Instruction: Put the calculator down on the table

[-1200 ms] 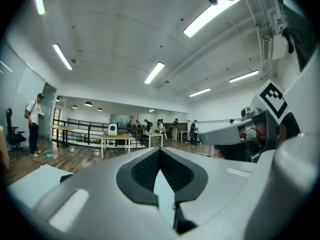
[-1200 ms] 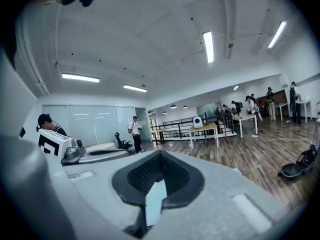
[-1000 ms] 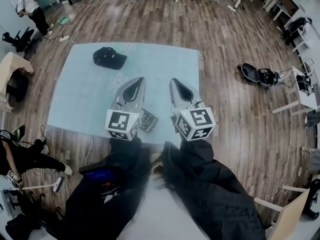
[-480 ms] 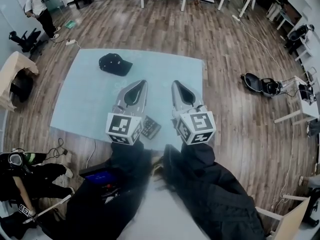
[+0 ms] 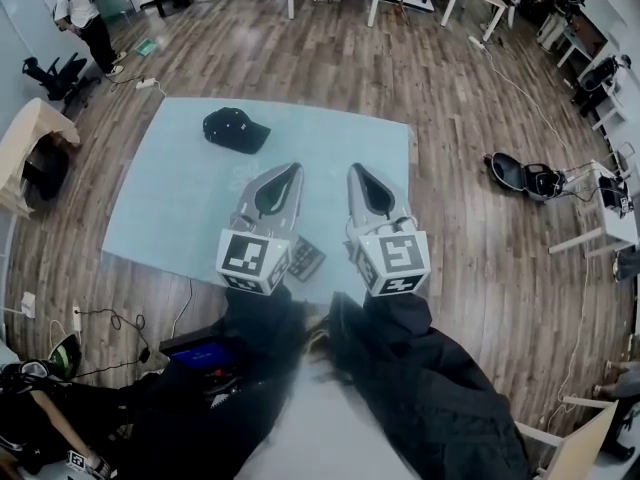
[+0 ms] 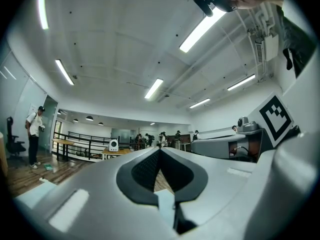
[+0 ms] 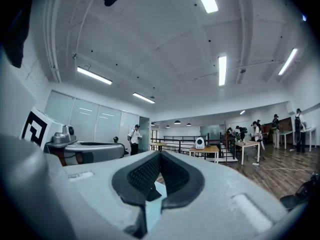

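A dark calculator [image 5: 306, 259] lies flat on the light blue table top [image 5: 170, 198] near its front edge, partly hidden behind the left gripper's marker cube. My left gripper [image 5: 297, 168] hovers above it, shut and empty, with its tips pointing away. Beside it my right gripper [image 5: 352, 170] is also shut with nothing held. In the left gripper view the jaws meet at the left gripper [image 6: 160, 151] tip and aim up at the room and ceiling. The right gripper [image 7: 160, 154] likewise shows jaws pressed together. Neither gripper view shows the calculator.
A black cap [image 5: 236, 129] lies at the table's far left. An open black case [image 5: 525, 178] and cables sit on the wooden floor to the right. A person [image 5: 85, 13] stands far left, with a wooden desk [image 5: 28, 133] at the left edge.
The calculator stays flat on the table. Both grippers remain shut side by side; the head view has shifted slightly, so everything sits a little lower in the picture.
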`<action>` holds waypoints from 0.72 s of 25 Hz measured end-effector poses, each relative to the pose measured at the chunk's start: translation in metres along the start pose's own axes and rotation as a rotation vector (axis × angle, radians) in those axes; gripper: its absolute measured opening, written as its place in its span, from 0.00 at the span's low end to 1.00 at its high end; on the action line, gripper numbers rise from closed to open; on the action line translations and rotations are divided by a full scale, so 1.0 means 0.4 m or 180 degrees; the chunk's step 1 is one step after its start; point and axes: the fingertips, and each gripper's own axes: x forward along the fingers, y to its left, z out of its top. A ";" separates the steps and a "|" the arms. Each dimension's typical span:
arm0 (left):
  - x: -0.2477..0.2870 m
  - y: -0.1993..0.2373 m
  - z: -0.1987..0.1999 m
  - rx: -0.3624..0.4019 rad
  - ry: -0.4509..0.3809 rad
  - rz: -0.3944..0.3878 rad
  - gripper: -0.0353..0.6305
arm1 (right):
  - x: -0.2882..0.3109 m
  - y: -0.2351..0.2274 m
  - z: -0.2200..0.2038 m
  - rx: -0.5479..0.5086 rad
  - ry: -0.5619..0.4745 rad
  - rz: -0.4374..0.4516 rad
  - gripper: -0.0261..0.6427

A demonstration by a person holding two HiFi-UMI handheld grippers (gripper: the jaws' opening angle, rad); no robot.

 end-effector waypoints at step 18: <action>-0.007 -0.009 -0.008 -0.0008 0.0055 -0.0046 0.06 | -0.007 0.011 0.002 -0.0075 0.0015 -0.0021 0.04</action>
